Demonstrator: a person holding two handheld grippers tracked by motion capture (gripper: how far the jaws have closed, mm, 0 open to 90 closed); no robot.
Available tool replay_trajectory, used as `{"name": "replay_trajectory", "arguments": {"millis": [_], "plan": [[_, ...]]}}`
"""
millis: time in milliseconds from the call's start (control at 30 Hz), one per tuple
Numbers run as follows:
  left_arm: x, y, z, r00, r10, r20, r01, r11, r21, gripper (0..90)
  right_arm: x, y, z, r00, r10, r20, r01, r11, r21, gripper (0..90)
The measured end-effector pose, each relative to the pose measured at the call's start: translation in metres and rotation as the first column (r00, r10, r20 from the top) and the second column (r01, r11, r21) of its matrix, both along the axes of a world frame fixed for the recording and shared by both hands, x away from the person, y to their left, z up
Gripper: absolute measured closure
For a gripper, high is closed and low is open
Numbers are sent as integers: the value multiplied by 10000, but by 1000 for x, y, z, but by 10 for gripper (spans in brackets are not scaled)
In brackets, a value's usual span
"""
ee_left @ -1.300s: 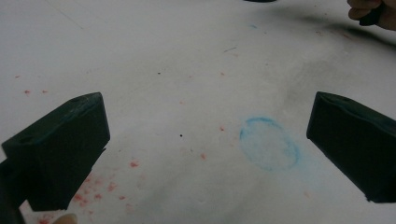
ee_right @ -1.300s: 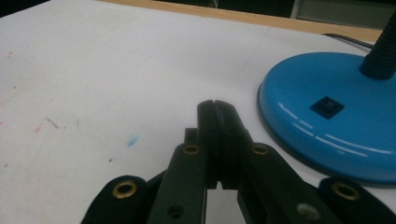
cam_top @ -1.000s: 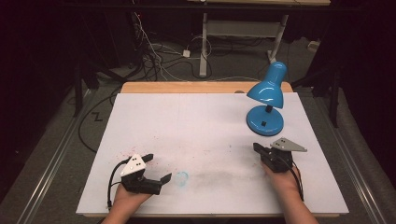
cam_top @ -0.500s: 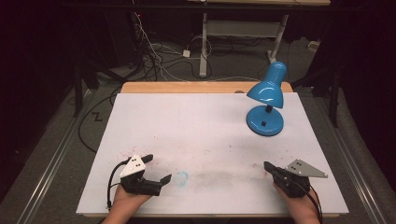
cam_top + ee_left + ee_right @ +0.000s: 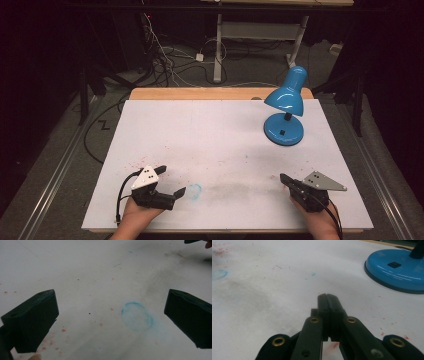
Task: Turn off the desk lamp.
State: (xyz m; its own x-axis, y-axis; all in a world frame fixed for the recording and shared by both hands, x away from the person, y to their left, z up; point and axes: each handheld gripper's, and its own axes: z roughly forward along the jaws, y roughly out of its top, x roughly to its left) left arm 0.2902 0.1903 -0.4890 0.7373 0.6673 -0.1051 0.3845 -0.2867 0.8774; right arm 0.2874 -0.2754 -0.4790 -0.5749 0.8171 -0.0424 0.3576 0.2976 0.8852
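Note:
My left gripper (image 5: 171,181) rests near the table's front left, jaws wide open with nothing between them. In the left gripper view the left gripper (image 5: 111,302) frames a faint blue ring mark (image 5: 137,316) drawn on the white sheet. My right gripper (image 5: 285,179) lies near the front right, its jaws pressed together and empty. The right gripper (image 5: 328,296) points towards the blue desk lamp's base (image 5: 397,270). The blue desk lamp (image 5: 285,107) stands upright at the back right, well beyond the right gripper.
The white sheet (image 5: 215,135) covering the table carries red specks, a grey smudge (image 5: 240,189) and the blue ring mark (image 5: 195,190). A wooden strip (image 5: 200,93) edges the far side. Cables and desk legs lie on the dark floor behind.
My right gripper has drawn back from near the lamp towards the front edge and settled there. The left gripper has stayed put.

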Motion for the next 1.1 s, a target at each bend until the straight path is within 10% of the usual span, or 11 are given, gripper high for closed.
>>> {"name": "replay_trajectory", "arguments": {"millis": [500, 867, 1100], "plan": [[0, 1, 1, 10000, -60, -59, 59, 10000, -36, 0, 4, -1, -5, 9990, 160, -416, -155, 9998, 120, 163], [0, 3, 1, 10000, -17, -29, 17, 10000, -48, 0, -11, -13, 13, 9985, -25, 546, -31, 9949, 1013, 6], [4, 4, 0, 9999, 56, -110, -57, 10000, -51, 0, -1, -11, 2, 9999, 4, 123, -14, 9964, 844, 6]]}}
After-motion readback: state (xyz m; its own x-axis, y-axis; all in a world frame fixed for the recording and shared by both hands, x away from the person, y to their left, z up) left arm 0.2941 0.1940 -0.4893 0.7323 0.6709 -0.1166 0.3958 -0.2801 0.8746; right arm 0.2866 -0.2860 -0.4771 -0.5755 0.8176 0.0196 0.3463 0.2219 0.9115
